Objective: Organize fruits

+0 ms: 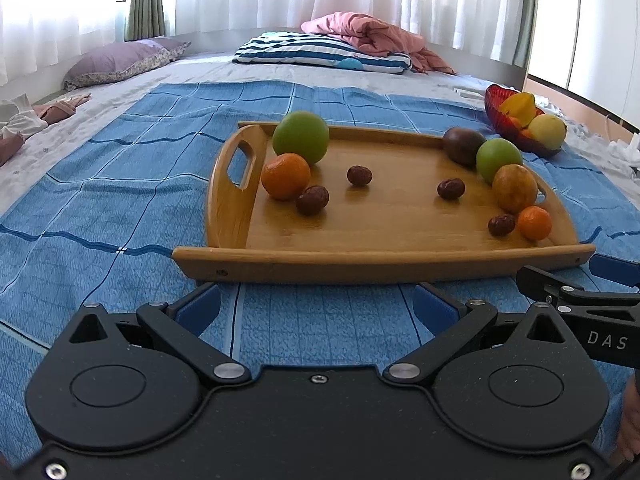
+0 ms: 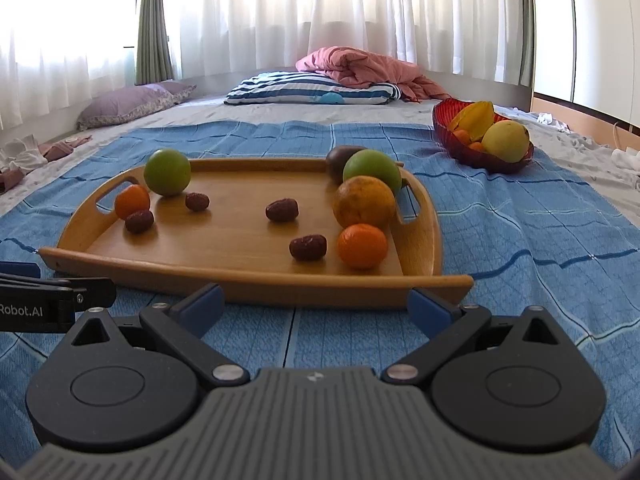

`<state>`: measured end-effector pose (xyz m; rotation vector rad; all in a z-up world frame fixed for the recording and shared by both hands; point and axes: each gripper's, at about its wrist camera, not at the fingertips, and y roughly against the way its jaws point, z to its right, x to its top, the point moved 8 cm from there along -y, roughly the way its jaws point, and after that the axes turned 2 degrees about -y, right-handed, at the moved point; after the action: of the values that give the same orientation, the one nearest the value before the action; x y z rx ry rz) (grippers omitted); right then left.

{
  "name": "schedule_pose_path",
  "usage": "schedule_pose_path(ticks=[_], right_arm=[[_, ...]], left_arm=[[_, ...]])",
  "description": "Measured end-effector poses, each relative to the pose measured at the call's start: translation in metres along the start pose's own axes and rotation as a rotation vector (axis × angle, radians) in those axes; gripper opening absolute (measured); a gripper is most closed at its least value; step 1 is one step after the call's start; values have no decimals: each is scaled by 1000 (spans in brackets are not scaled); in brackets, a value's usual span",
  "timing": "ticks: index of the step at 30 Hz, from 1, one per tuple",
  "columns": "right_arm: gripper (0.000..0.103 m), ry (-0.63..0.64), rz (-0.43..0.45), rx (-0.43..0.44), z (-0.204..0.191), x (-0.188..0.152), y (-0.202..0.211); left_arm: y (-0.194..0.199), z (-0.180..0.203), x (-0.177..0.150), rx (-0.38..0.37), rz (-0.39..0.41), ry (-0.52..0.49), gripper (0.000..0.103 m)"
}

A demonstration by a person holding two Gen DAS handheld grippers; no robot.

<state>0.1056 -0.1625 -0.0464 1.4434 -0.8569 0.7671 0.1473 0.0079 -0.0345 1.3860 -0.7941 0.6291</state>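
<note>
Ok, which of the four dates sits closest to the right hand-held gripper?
The date beside the small orange at the tray's front right; the other three lie farther back.

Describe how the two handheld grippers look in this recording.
The left gripper has a matte black body, round hubs, silver pivot screws and blue finger pads. The right gripper matches, but with a ribbed grey centre plate. White lettering reads "DAS" and "Robot.AI".

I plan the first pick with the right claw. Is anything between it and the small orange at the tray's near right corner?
Only the tray's low front rim lies between the open right claw and the small orange; nothing else does.
</note>
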Motion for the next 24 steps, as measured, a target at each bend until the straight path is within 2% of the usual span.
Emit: schedule_pose_path(ticks=[24], right_arm=[[103,15,-32,-15,1,-25,-6]], left_arm=[[-9,1,-22,20,-22,-24,103]])
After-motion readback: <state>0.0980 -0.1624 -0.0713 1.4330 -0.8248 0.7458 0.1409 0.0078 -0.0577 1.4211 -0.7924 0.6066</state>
